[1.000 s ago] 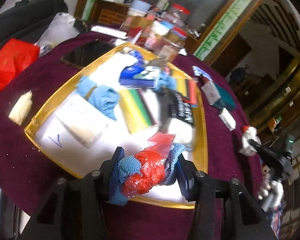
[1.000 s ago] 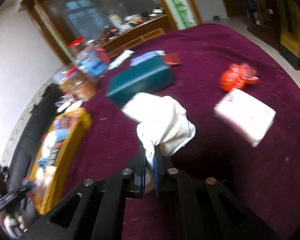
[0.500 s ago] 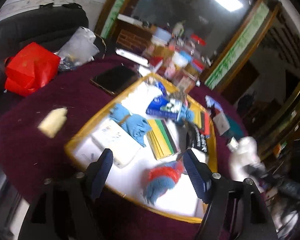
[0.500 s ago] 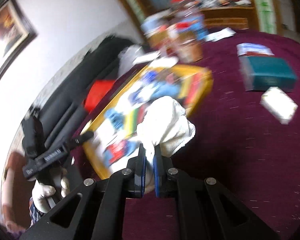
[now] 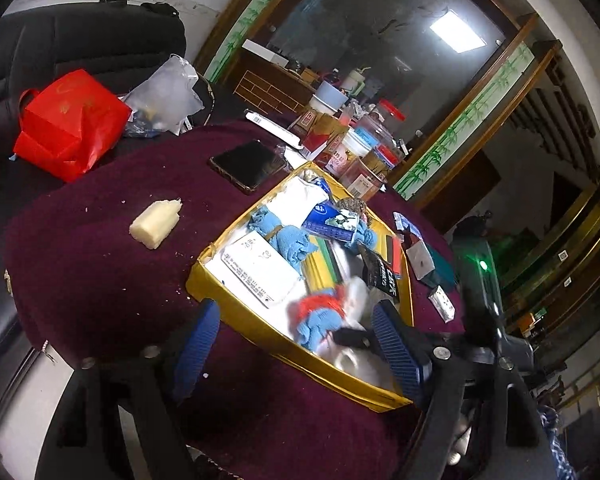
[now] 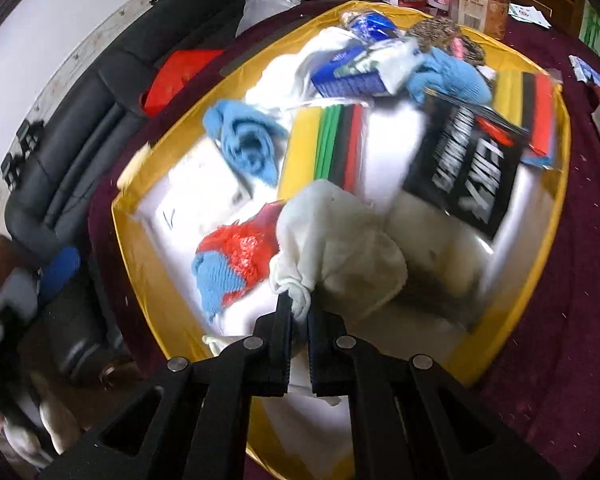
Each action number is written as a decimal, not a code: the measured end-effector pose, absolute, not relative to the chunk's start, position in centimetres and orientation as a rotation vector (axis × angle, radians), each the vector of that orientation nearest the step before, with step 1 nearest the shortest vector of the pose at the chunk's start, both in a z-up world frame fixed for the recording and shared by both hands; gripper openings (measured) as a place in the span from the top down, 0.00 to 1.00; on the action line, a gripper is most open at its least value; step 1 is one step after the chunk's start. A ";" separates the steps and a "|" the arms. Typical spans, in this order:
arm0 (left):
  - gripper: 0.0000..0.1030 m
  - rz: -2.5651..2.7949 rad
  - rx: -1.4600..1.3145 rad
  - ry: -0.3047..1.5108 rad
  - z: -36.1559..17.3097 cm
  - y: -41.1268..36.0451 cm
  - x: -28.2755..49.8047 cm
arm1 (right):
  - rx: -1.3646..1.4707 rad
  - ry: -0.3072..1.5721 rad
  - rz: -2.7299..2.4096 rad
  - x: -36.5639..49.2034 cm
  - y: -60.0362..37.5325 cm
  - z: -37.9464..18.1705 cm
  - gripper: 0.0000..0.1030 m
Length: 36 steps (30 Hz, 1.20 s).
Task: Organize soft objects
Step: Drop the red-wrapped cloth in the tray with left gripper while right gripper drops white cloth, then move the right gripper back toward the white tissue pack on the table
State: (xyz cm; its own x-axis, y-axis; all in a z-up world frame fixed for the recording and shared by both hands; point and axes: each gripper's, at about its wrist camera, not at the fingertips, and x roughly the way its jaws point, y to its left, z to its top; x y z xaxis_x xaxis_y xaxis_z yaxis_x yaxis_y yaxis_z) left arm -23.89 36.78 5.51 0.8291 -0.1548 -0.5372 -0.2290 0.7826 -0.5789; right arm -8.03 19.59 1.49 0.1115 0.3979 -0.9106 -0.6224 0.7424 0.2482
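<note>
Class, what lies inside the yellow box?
In the yellow box: blue cloths, a red-and-blue bundle, striped packs, a black packet. The white cloth hides what is beneath.

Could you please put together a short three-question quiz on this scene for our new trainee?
1. True or false: the right gripper is clamped on the white cloth.
2. Is anything between the left gripper pads?
3. Where does the blue-and-red bundle lie: A in the yellow tray, B on the maroon tablecloth, C on the black sofa?

Key: 1 true. 2 no, its jaws have just been opening and stand empty. 3 A.
</note>
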 end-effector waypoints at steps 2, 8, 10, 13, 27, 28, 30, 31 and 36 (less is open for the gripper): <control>0.20 0.034 -0.698 0.603 5.4 37.0 -24.1 | -0.187 1.249 0.758 -7.4 20.3 1.4 0.94; 0.18 0.023 -0.718 0.599 5.6 36.8 -24.5 | -0.148 1.207 0.757 -6.4 22.2 1.3 0.87; 0.15 0.029 -0.709 0.596 5.8 36.6 -24.7 | -0.143 1.198 0.760 -6.5 21.9 1.4 0.74; 0.12 0.034 -0.705 0.600 5.8 36.2 -24.6 | -0.086 1.174 0.774 -7.0 20.0 2.6 0.52; 0.09 -0.189 -0.513 0.681 7.9 26.4 -22.3 | 0.056 0.953 0.622 -9.5 2.3 6.7 0.38; 0.08 -0.213 -0.493 0.687 8.1 25.3 -22.1 | 0.070 0.958 0.581 -9.4 0.0 6.2 0.38; 0.08 -0.281 -0.432 0.707 8.6 22.3 -21.5 | 0.101 0.971 0.510 -9.0 -3.6 5.4 0.38; 0.08 -0.323 -0.397 0.728 8.7 20.3 -20.9 | 0.123 0.978 0.465 -8.8 -5.8 4.8 0.38; 0.08 -0.448 -0.288 0.838 8.0 13.0 -18.2 | 0.219 0.972 0.322 -9.0 -14.0 3.5 0.38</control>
State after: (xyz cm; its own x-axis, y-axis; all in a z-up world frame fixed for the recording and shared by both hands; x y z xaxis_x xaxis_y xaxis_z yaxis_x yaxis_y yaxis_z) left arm -18.22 13.02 7.96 0.5846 -0.4892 -0.6473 0.2667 0.8693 -0.4161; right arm -9.04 -14.02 3.54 0.5222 0.3639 -0.7713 -0.1695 0.9307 0.3243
